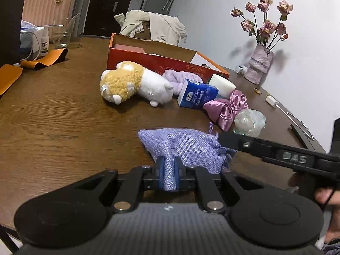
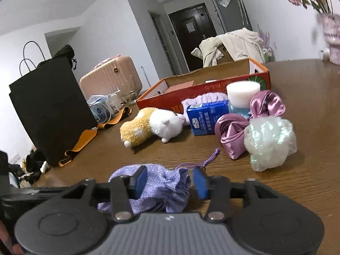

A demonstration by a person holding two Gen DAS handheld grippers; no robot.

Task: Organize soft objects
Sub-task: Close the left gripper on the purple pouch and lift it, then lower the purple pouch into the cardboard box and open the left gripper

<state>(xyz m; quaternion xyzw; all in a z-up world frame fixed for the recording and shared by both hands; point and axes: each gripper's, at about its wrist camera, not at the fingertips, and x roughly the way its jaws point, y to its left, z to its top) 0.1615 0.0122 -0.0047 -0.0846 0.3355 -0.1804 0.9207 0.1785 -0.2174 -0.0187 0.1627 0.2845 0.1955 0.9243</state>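
Altogether one pouch (image 1: 182,146), one plush (image 1: 131,82), two tools (image 1: 169,170).

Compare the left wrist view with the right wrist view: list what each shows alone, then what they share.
Left wrist only: dried roses in a vase, a white charger, and the left tool shut on the lilac pouch.
Right wrist only: a black paper bag and the right tool, its pads astride the pouch's gathered neck.
Both: plush toy, tissue pack, orange box.
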